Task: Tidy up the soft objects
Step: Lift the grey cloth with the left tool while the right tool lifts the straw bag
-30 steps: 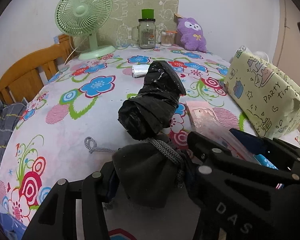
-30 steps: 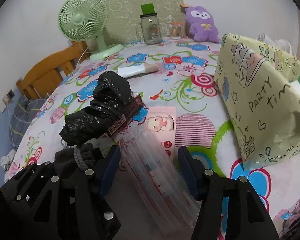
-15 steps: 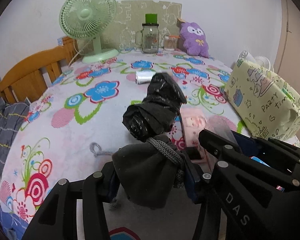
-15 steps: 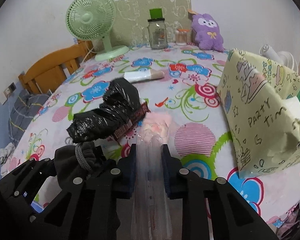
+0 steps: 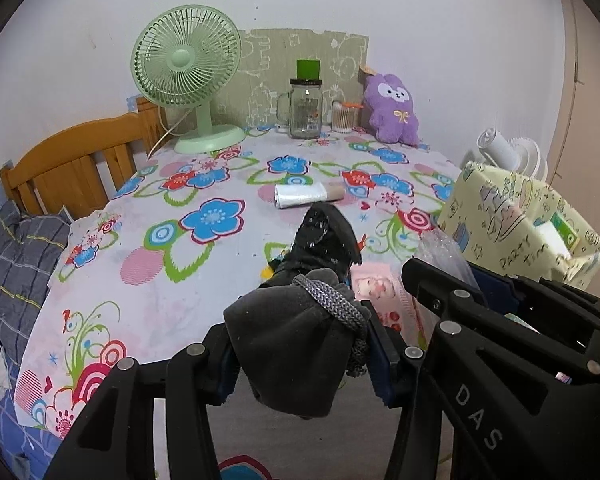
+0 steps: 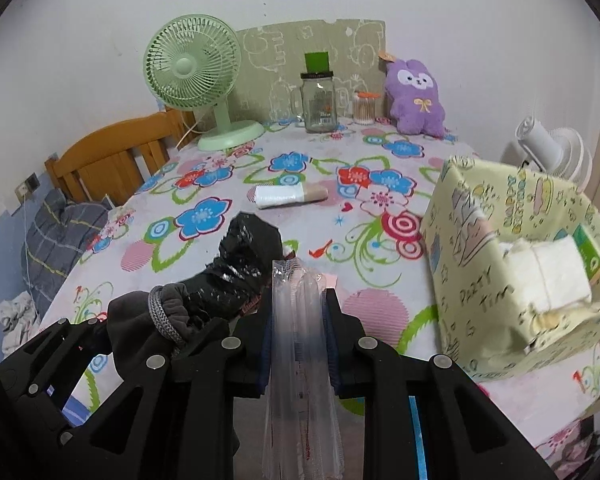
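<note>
Left gripper [image 5: 302, 354] jaws clamp the dark grey drawstring fabric pouch [image 5: 296, 344]. Right gripper [image 6: 298, 340] jaws pinch the clear crinkly plastic bag [image 6: 298, 360]. Neither's put away yet, I reckon.

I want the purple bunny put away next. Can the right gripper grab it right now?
Probably not yet. The right gripper is shut on a clear bag, so its jaws are full. The bunny sits far back by the wall, though nothing stands in the path to it.

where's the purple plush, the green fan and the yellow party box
purple plush [image 5: 394, 114]: left wrist view, on its belly under the bow
green fan [image 6: 191, 65]: right wrist view, on the grille's hub
yellow party box [image 6: 480, 264]: right wrist view, on its printed front wall
</note>
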{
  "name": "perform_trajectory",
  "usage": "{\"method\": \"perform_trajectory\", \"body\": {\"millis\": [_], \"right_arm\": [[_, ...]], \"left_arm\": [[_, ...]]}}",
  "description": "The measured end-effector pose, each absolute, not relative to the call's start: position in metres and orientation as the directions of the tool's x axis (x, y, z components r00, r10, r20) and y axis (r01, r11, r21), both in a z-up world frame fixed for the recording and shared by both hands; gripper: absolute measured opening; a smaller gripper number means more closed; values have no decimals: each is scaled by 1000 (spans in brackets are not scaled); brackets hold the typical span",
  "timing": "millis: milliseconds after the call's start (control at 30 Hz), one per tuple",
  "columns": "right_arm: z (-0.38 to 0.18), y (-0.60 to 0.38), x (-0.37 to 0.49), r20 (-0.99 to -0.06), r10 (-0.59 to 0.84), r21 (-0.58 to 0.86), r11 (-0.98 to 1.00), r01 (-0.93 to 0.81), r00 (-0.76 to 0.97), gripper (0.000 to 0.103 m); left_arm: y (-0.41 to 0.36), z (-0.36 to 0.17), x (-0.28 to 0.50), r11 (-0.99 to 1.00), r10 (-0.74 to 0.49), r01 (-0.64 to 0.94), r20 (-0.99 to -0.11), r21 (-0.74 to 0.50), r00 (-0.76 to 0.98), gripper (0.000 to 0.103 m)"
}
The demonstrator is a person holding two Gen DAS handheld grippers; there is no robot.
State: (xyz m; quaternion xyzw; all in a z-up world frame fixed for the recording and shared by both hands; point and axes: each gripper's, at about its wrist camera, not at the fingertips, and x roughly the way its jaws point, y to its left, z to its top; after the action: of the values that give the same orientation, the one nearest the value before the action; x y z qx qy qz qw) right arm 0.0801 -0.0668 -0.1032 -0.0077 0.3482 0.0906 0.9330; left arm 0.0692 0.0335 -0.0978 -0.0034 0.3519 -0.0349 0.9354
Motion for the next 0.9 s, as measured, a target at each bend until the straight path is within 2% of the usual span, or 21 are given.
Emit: {"method": "perform_trajectory", "body": {"millis": [900], "right_arm": [[-30,-85,63,-530,196,19,975,-220,825,25]], "left_arm": [[14,-31,60,998,-62,65,-540,-14,839,54]]}}
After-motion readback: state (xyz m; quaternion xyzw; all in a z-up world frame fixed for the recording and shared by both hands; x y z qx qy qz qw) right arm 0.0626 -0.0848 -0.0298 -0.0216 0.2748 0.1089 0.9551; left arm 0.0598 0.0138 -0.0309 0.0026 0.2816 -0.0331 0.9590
